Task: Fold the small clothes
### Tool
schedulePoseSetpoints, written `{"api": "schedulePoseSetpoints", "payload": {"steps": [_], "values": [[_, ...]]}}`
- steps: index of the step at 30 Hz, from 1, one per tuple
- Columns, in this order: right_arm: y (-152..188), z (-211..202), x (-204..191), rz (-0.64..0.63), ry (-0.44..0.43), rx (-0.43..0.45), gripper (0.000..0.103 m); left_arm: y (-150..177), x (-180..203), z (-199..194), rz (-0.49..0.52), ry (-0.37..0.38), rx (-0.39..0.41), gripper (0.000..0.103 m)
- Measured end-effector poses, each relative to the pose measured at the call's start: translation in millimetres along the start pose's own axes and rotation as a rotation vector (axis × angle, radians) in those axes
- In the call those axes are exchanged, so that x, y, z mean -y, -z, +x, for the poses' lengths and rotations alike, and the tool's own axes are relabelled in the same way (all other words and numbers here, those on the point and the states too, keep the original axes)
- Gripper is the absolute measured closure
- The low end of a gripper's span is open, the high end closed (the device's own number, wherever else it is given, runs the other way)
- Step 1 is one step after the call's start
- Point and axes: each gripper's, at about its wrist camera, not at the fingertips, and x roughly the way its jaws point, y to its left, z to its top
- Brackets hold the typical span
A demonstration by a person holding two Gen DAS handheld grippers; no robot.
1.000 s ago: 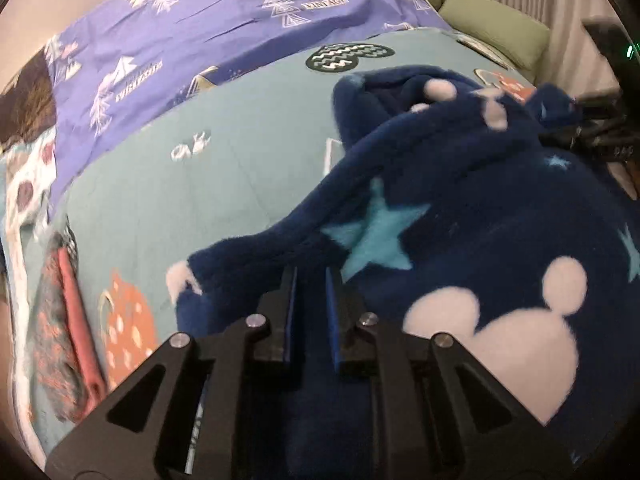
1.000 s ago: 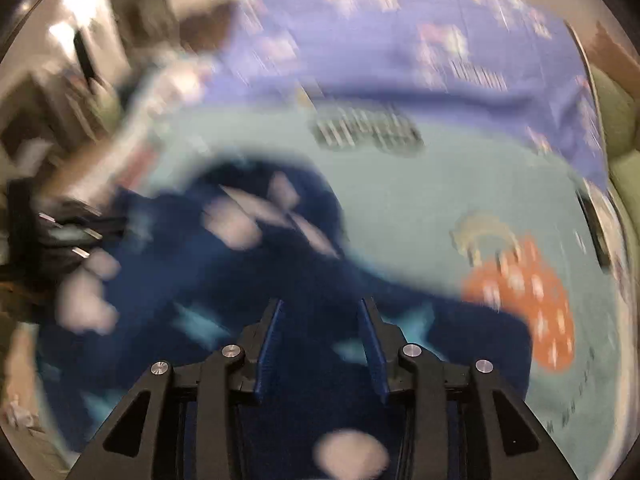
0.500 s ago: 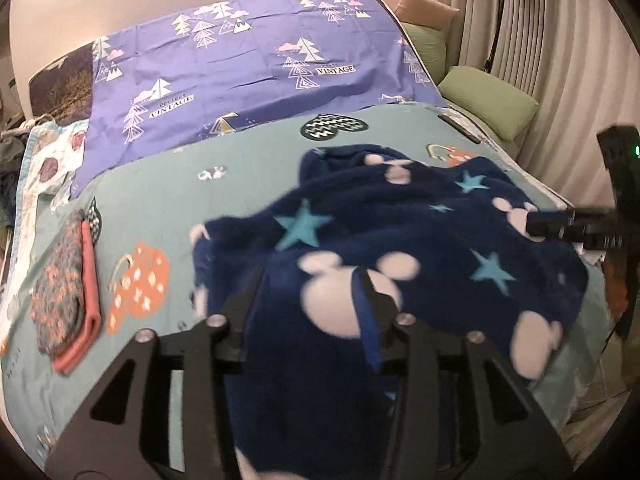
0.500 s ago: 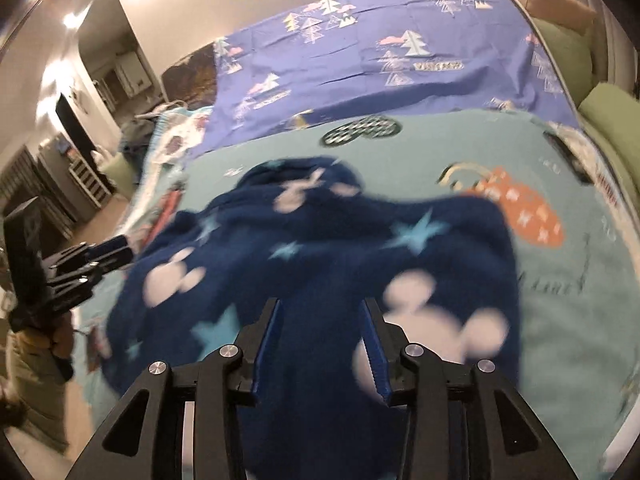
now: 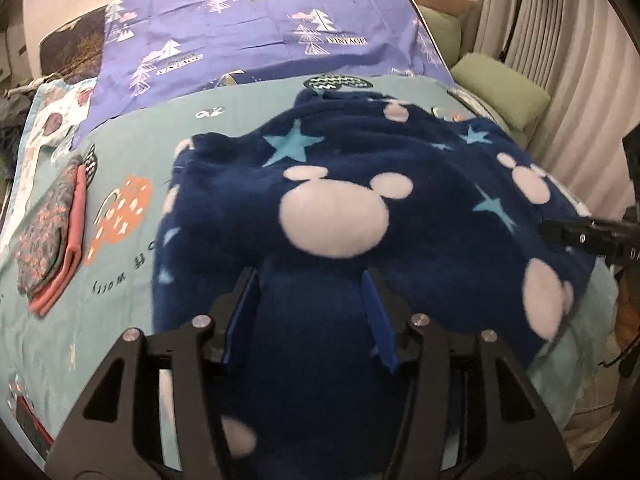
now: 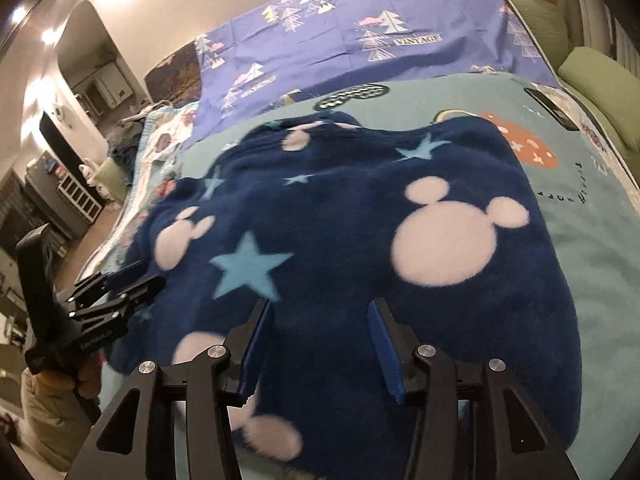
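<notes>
Two fisheye wrist views look steeply down from close above a teal printed bedspread. Both face the purple tree-patterned sheet at the far end and share the navy fleece garment with pale mouse heads, each catching the other gripper at its edge.

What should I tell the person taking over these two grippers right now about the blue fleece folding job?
Left gripper: open, jaws have just been opening, fleece lies between them but is not pinched.
Right gripper: the same, open over the fleece and gripping nothing.
The blue fleece garment lies bunched on the teal bedspread, near its front edge. A folded reddish cloth sits at the left.
Done: fleece released on the bed. Left: flatten it, then fold.
</notes>
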Motion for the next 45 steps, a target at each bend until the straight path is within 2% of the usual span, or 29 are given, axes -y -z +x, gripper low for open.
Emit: {"api": "schedulePoseSetpoints", "payload": {"steps": [4,6,8,10,11,14,18,20,22,24,26,27,29,30,33,36,41,45], "values": [[9.0,-6.2,-13.4,-0.003,-0.034,0.010,0.053,7.7,-4.4,-12.4,-0.009,-0.031,0.015,0.047],[12.8,-5.1,-20.5,-0.011,-0.047,0.011,0.053,11.8,-8.4,-14.0,-0.019,-0.020,0.019,0.039],[17.7,1.9,-25.8,-0.017,-0.056,-0.005,0.048,17.2,-15.9,-7.1,-0.046,-0.024,0.005,0.035],[24.4,21.4,-23.0,0.007,-0.049,-0.050,0.043,24.5,-23.3,1.1,-0.076,-0.023,0.003,0.035],[29.3,31.6,-21.0,0.007,-0.045,-0.057,0.042,27.8,-24.6,-0.5,-0.082,-0.015,0.031,0.035],[34.8,28.9,-21.4,0.007,-0.032,-0.019,0.042,30.7,-21.8,-7.9,-0.072,-0.017,0.046,0.035],[30.5,12.2,-22.5,0.039,-0.053,-0.009,0.042,30.6,-37.2,-23.9,-0.163,0.067,0.059,0.035],[28.2,1.4,-26.4,0.040,-0.074,0.023,0.042,31.4,-46.7,-30.0,-0.211,0.087,0.069,0.034],[24.9,-6.6,-37.1,0.021,-0.109,0.057,0.042,33.2,-52.0,-29.9,-0.227,0.037,0.064,0.028],[20.4,-4.1,-48.0,0.008,-0.145,0.060,0.042,38.7,-57.6,-21.6,-0.230,0.003,0.030,0.027],[20.4,10.8,-54.8,0.002,-0.156,0.019,0.042,49.0,-64.0,-6.5,-0.260,0.054,-0.043,0.027],[22.6,18.5,-55.4,0.004,-0.149,-0.004,0.042,55.7,-68.8,2.1,-0.294,0.112,-0.069,0.027],[29.9,44.1,-54.7,0.013,-0.092,-0.084,0.042,65.6,-82.4,10.9,-0.400,0.208,-0.070,0.025],[33.3,50.2,-55.2,0.006,-0.065,-0.082,0.042,66.7,-86.0,10.6,-0.418,0.233,-0.062,0.025],[35.8,46.1,-64.2,-0.045,-0.038,-0.051,0.040,68.0,-87.2,8.9,-0.420,0.261,-0.072,0.025],[37.3,45.3,-64.8,-0.042,-0.038,-0.050,0.040,67.2,-85.6,7.8,-0.409,0.266,-0.074,0.025],[37.3,36.1,-62.4,0.006,-0.078,-0.050,0.040,60.2,-98.2,12.5,-0.481,0.317,-0.089,0.023],[27.3,27.9,-57.3,0.054,-0.137,-0.019,0.040,49.6,-102.5,21.0,-0.487,0.330,-0.087,0.024]]}}
